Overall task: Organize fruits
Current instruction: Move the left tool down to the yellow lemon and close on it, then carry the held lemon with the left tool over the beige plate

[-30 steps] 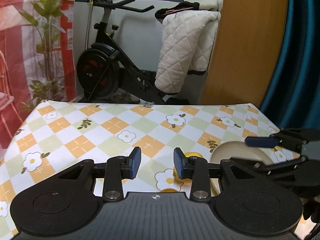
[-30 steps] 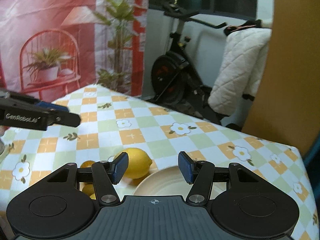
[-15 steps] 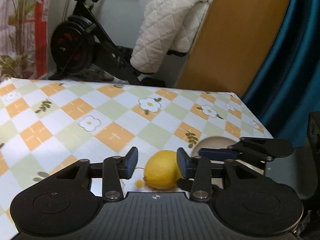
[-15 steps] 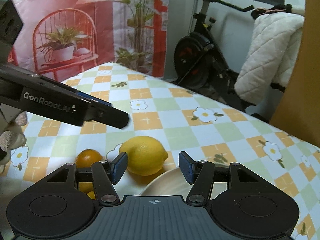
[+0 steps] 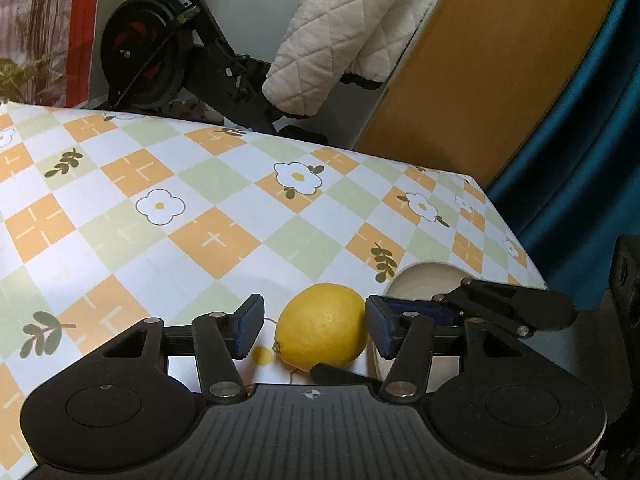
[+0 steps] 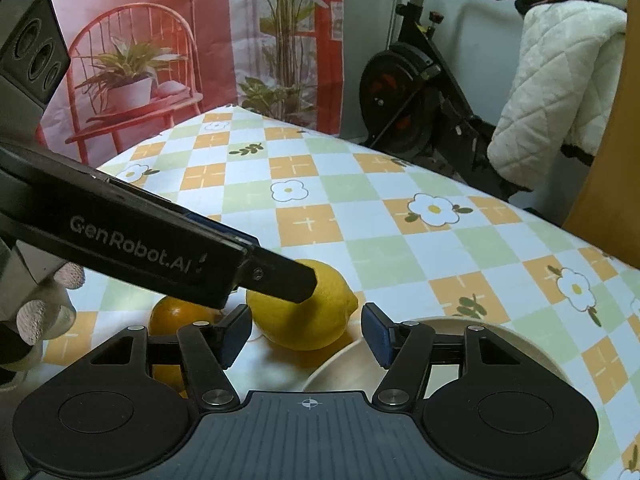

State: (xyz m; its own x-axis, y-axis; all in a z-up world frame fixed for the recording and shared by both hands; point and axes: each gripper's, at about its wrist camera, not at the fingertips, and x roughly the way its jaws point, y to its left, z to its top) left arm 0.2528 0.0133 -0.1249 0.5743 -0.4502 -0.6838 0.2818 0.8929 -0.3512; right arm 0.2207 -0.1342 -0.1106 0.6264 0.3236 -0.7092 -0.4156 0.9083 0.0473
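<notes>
Left hand-held gripper (image 5: 312,326) sits spread around the lemon (image 5: 322,328), its right pad touching the fruit and the left pad just apart. Right hand-held gripper (image 6: 306,330) hangs spread just above the plate (image 6: 516,340) rim. Beside the lemon lies an orange (image 6: 176,314) on the checked tabletop (image 6: 360,216).

An exercise bike (image 6: 404,96) draped with a quilted blanket (image 5: 344,36), beside perhaps a wooden door (image 5: 492,76).

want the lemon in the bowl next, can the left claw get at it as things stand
Probably yes: the left claw is open with the lemon already between its fingers, nothing blocking. The bowl sits just beside.
</notes>
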